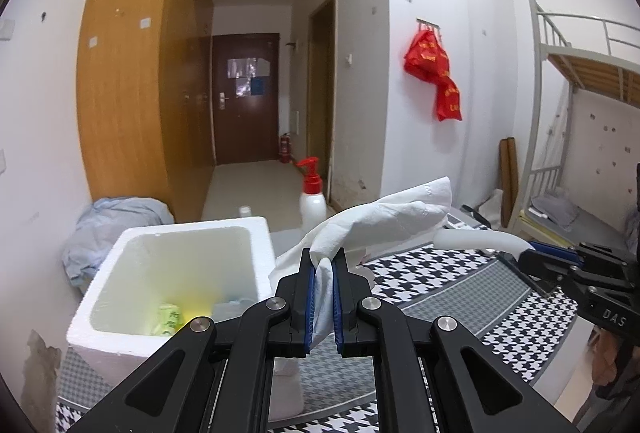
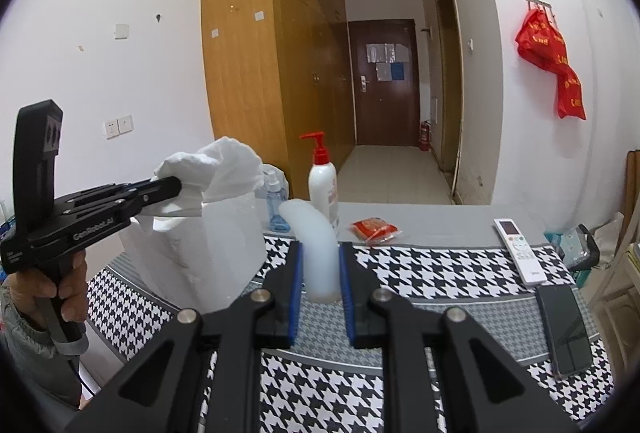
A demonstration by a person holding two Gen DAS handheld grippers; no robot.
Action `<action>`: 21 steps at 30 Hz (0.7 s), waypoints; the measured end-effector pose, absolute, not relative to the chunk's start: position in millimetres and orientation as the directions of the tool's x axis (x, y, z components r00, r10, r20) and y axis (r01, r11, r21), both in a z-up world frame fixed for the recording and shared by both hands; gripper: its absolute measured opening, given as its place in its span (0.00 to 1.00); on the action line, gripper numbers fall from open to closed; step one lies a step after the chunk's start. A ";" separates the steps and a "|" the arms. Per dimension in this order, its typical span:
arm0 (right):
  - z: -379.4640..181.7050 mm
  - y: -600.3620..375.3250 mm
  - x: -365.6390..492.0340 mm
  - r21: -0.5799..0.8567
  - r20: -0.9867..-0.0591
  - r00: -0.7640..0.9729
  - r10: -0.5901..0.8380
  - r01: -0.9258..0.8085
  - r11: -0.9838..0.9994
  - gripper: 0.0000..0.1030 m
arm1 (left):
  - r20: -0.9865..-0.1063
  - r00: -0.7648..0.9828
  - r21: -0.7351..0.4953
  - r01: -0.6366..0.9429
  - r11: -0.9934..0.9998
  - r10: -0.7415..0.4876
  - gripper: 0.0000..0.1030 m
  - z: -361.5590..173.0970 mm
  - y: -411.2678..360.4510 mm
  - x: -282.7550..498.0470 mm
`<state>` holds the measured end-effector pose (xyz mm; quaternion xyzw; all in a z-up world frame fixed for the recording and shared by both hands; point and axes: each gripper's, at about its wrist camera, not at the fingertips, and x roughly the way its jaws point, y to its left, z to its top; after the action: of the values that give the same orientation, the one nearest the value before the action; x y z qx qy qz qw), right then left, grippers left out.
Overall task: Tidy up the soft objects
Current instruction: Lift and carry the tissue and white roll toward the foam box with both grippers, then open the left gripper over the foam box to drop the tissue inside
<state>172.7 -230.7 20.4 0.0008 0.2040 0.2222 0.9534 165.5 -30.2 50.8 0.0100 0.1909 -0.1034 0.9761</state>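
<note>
My left gripper (image 1: 323, 265) is shut on a crumpled white tissue (image 1: 384, 219) and holds it just right of the open white foam box (image 1: 260, 233). The tissue (image 2: 224, 165) and the left gripper (image 2: 176, 185) also show in the right wrist view, above the box (image 2: 208, 245). My right gripper (image 2: 319, 265) is shut on a curved white foam tube (image 2: 316, 241), held above the houndstooth tablecloth (image 2: 420, 265). It shows at the right of the left wrist view (image 1: 524, 253) with the tube (image 1: 476, 239). A green packet (image 1: 170, 319) lies inside the box.
A red-capped pump bottle (image 2: 323, 185), a small blue spray bottle (image 2: 276, 205), a red packet (image 2: 374, 229), a white remote (image 2: 520, 251) and a black phone (image 2: 566, 329) lie on the table. A bunk bed (image 1: 580, 81) stands right. A blue cloth (image 1: 108, 229) lies left.
</note>
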 end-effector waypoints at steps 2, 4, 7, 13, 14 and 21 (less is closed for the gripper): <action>21.9 -227.1 172.7 0.088 -0.386 0.817 0.428 -0.429 0.899 0.20 | -0.374 0.907 -0.026 0.197 0.980 -0.193 0.08 52.3 -26.5 165.7; 22.8 -222.8 173.2 0.080 -0.386 0.815 0.433 -0.438 0.896 0.20 | -0.371 0.910 -0.027 0.190 0.981 -0.187 0.08 53.4 -23.4 166.5; 24.0 -216.3 174.9 0.075 -0.385 0.808 0.447 -0.455 0.887 0.20 | -0.367 0.914 -0.025 0.174 0.984 -0.171 0.08 54.8 -19.8 167.5; 29.0 -206.5 179.1 0.079 -0.372 0.799 0.472 -0.479 0.874 0.20 | -0.363 0.922 -0.026 0.133 0.991 -0.133 0.08 56.1 -8.8 167.4; 29.5 -205.2 179.7 0.079 -0.370 0.797 0.477 -0.484 0.871 0.20 | -0.363 0.923 -0.026 0.127 0.992 -0.127 0.08 56.6 -6.6 166.8; 33.4 -184.1 181.6 0.070 -0.368 0.771 0.520 -0.535 0.842 0.20 | -0.359 0.931 -0.014 0.058 0.998 -0.060 0.08 58.5 11.8 163.9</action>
<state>181.6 -184.1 33.4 -0.0194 0.1896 0.2802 0.9408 163.9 11.8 58.5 -0.0018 0.1828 -0.0300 0.9827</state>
